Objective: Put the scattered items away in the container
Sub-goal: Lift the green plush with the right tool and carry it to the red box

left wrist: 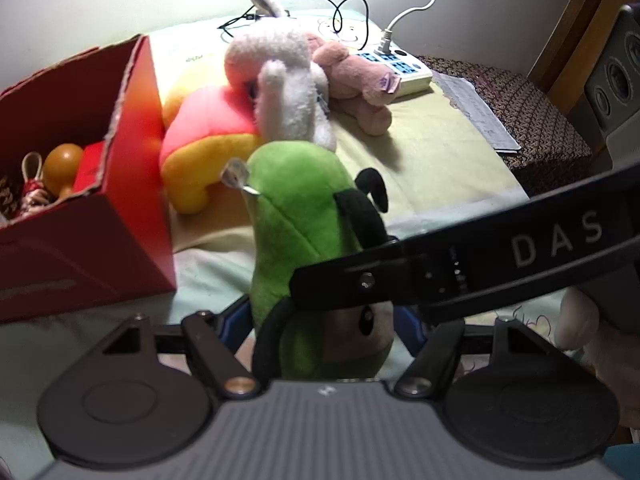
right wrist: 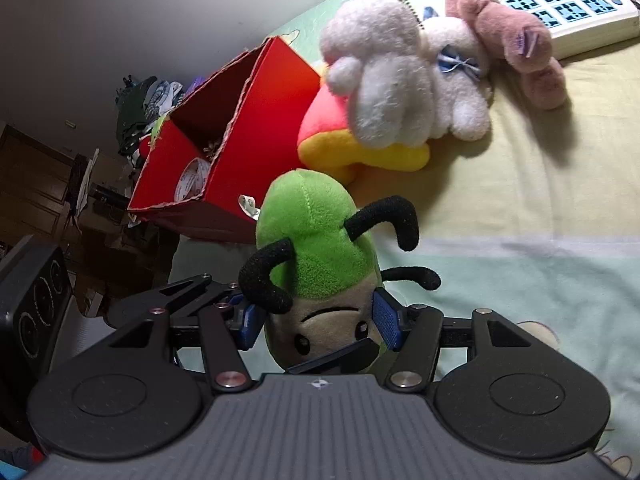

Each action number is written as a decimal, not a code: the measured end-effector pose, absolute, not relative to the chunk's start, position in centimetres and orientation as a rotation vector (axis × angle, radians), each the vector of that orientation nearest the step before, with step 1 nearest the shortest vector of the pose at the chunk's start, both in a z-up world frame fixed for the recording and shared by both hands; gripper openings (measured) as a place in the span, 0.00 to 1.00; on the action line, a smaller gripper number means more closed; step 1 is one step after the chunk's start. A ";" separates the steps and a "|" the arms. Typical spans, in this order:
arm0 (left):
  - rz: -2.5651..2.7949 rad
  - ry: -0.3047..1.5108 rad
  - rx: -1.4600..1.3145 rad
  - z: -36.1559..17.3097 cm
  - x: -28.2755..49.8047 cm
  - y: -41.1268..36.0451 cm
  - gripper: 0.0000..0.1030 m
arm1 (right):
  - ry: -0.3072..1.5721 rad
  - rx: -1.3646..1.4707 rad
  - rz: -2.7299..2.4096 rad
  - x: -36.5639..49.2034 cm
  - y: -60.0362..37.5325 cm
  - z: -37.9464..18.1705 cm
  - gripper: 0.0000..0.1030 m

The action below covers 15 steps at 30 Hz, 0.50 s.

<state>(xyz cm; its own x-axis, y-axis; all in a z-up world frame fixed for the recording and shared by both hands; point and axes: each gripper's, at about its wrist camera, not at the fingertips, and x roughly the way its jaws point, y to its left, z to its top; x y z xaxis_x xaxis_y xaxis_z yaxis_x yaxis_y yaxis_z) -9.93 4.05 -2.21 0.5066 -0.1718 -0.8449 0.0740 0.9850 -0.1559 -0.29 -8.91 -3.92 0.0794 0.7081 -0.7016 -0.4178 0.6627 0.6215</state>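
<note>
Red cardboard box point(left wrist: 100, 216) sits at far left on the bed point(left wrist: 432, 148), open top, ragged torn rim, already holding a wooden gourd-shaped piece point(left wrist: 64, 168) and some rope. From the held toy the box lies forward and to the left in both views, so I'd judge the coming move as a short leftward carry over the near rim. Green plush bug point(right wrist: 316, 240) is right at the hand-held grippers, long axis pointing away from both cameras, black antennae curling off the sides, beige face toward the right wrist camera. Right hand-held gripper point(right wrist: 316, 326) is clamped on its face end, blue pads pressing both sides. Left hand-held gripper point(left wrist: 320, 332) straddles the same toy, blue pads either side; cannot tell if they actually pinch it, since the right unit's black arm crosses the view. Both equally near. Plush is soft and will deform under the pads. Further right: red-and-yellow plush point(left wrist: 204, 144) against the box wall, white fluffy rabbit point(right wrist: 400, 80) lying on it, pink plush point(right wrist: 516, 40) beside, then a white power strip point(right wrist: 576, 8).
</note>
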 end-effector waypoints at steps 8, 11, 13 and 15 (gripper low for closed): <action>-0.169 1.015 -0.080 -1.3 -13.7 11.4 0.69 | 1.234 0.284 0.869 -4.0 -2.0 -3.2 0.58; -0.174 1.003 -0.080 -0.9 -15.5 15.1 0.69 | 1.239 0.290 0.881 -5.5 1.2 -2.9 0.58; -0.174 0.995 -0.082 -0.6 -16.7 17.5 0.68 | 1.233 0.283 0.893 -6.5 3.5 -2.6 0.58; -0.163 0.986 -0.071 -0.2 -17.9 19.8 0.68 | 1.224 0.290 0.902 -7.3 5.6 -2.3 0.58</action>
<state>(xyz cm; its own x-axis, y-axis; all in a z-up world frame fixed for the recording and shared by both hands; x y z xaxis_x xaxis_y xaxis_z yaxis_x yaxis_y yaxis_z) -17.93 19.85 -0.23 0.5410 -0.1697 -0.8237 0.1050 0.9854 -0.1341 -7.33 5.59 -2.34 0.0570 0.7272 -0.6840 -0.4374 0.6341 0.6377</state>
